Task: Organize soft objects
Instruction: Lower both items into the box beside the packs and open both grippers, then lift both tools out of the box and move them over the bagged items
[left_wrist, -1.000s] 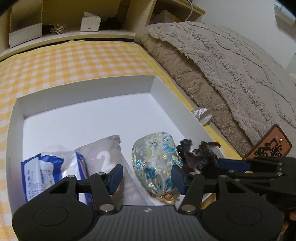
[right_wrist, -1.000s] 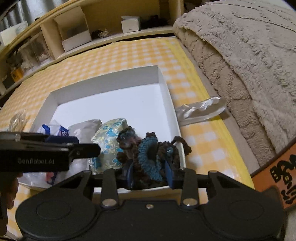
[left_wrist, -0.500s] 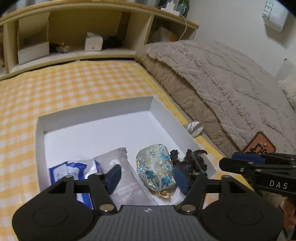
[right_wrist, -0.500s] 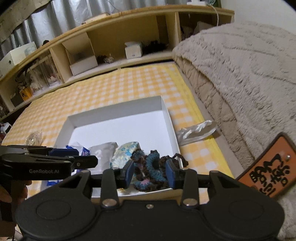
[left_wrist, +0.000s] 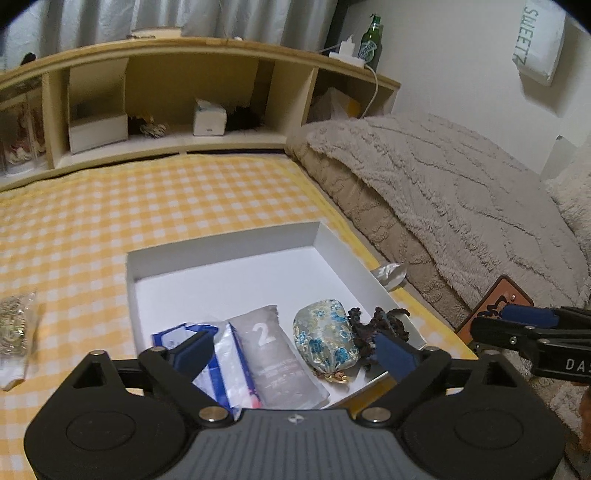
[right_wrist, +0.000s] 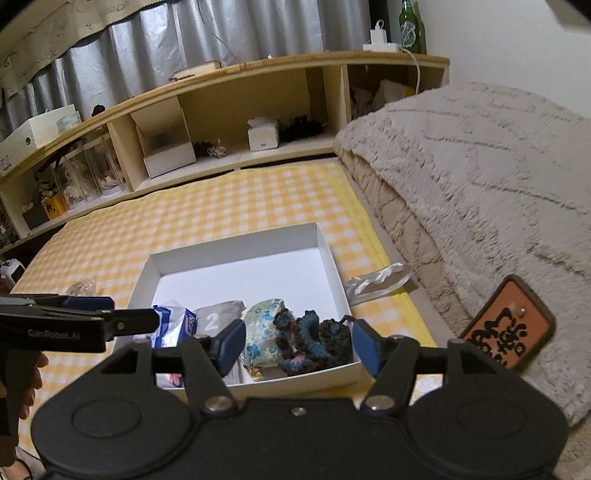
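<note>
A shallow white box (left_wrist: 221, 251) (right_wrist: 236, 247) lies on the yellow checked bedsheet. Along its near side lie a blue-and-white tissue pack (left_wrist: 229, 354) (right_wrist: 173, 321), a grey sachet marked 2 (left_wrist: 269, 347) (right_wrist: 218, 314), a floral brocade pouch (left_wrist: 325, 339) (right_wrist: 262, 332) and a dark crocheted scrunchie (left_wrist: 380, 325) (right_wrist: 314, 339). My left gripper (left_wrist: 295, 350) is open and empty above the box's near edge. My right gripper (right_wrist: 299, 349) is open and empty, raised just above the scrunchie.
A beige blanket (left_wrist: 443, 192) (right_wrist: 480, 166) covers the right side. A crumpled clear wrapper (left_wrist: 389, 273) (right_wrist: 376, 284) lies right of the box. A clear bag with contents (left_wrist: 14, 325) (right_wrist: 83, 286) lies to the left. A wooden headboard shelf (left_wrist: 166, 110) stands at the back. An orange tag (right_wrist: 509, 328) is near right.
My right gripper has opened and let go of the scrunchie, which now rests in the box. Both grippers have pulled up and back from the box.
</note>
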